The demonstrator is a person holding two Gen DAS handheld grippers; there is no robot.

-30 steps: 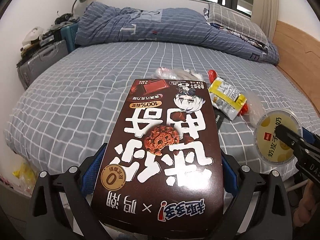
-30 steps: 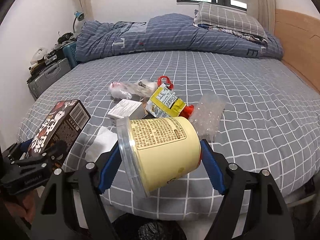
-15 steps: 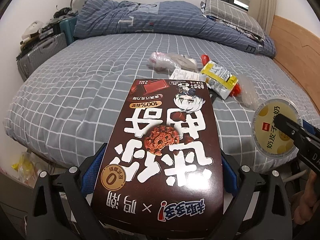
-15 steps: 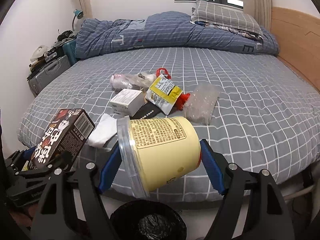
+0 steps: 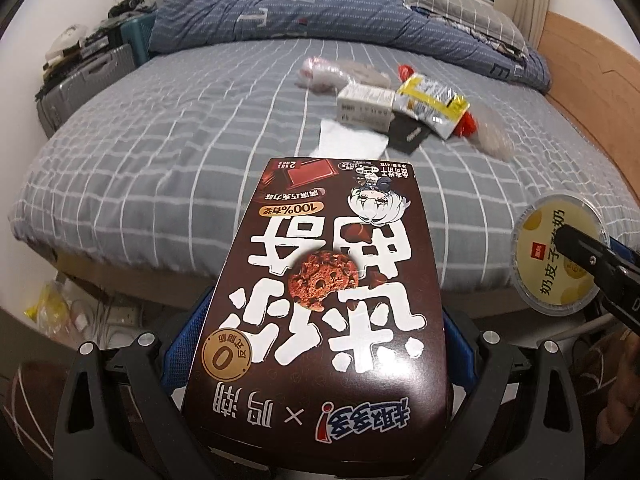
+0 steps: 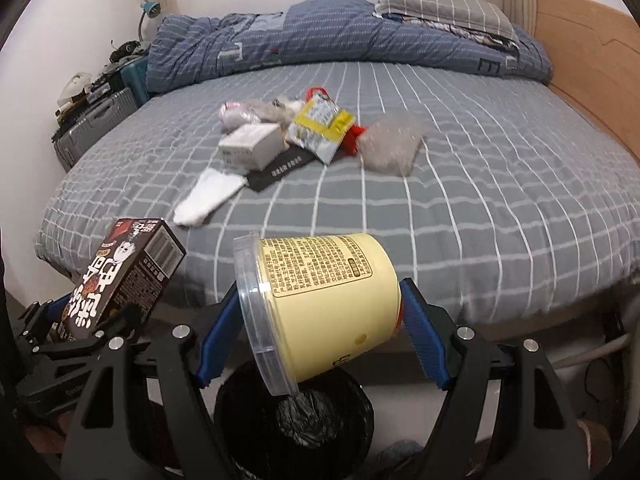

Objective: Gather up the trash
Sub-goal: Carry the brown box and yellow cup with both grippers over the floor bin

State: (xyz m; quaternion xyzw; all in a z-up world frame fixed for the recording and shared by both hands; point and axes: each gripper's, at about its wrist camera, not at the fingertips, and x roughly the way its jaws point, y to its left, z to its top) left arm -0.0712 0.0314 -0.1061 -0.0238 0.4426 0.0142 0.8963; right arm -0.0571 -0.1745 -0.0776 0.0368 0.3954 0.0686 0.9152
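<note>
My left gripper (image 5: pixel 320 344) is shut on a dark brown cookie box (image 5: pixel 328 304), held off the bed's near edge; the box also shows in the right wrist view (image 6: pixel 124 276). My right gripper (image 6: pixel 320 332) is shut on a pale yellow plastic cup (image 6: pixel 320 296) lying sideways, right above a bin with a black bag (image 6: pixel 296 420). The cup's lid shows in the left wrist view (image 5: pixel 556 256). On the bed lie a white box (image 6: pixel 250 146), a yellow snack wrapper (image 6: pixel 322 128), a white tissue (image 6: pixel 208 196), a black card (image 6: pixel 280 168) and clear plastic packaging (image 6: pixel 392 144).
The bed (image 6: pixel 480 184) has a grey checked sheet, a rolled blue duvet (image 6: pixel 320 40) and a pillow at its head. A grey suitcase (image 6: pixel 92 124) and clutter stand at the left wall. A wooden panel (image 6: pixel 592 56) runs along the right. Cables and a yellow bag (image 5: pixel 52 304) lie on the floor.
Both grippers have pulled back from the bed with their loads. The bin has come into the right wrist view and now sits under the cup.
</note>
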